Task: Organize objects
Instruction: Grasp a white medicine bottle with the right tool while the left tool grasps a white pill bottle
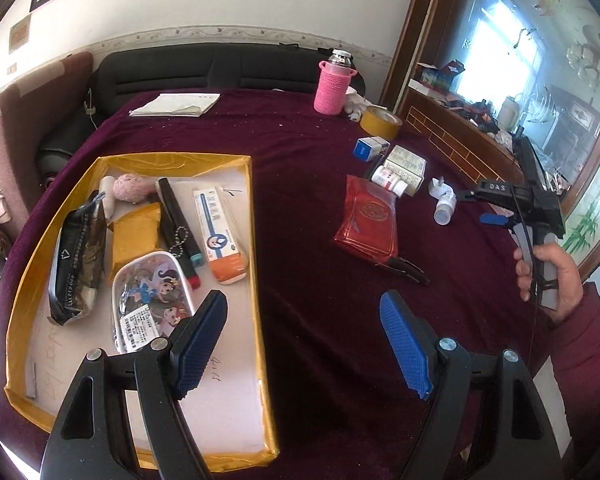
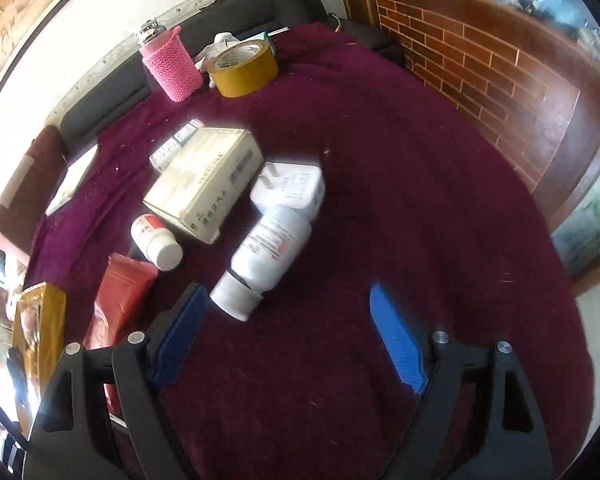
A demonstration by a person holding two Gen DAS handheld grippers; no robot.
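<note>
Right wrist view: empty, spread right gripper nears the toppled white plastic pill bottle beside the cream carton—light, rigid, roll-prone, so pinch its body; left gripper also spread, empty.

2 white pill bottles, 1 tape roll, 1 yellow tray, 1 red pouch

maroon tablecloth, yellow-edged tray, pink knitted bottle sleeve

wall: white | sofa: dark | cabinet: brick-patterned wood | mirror: bright
</note>
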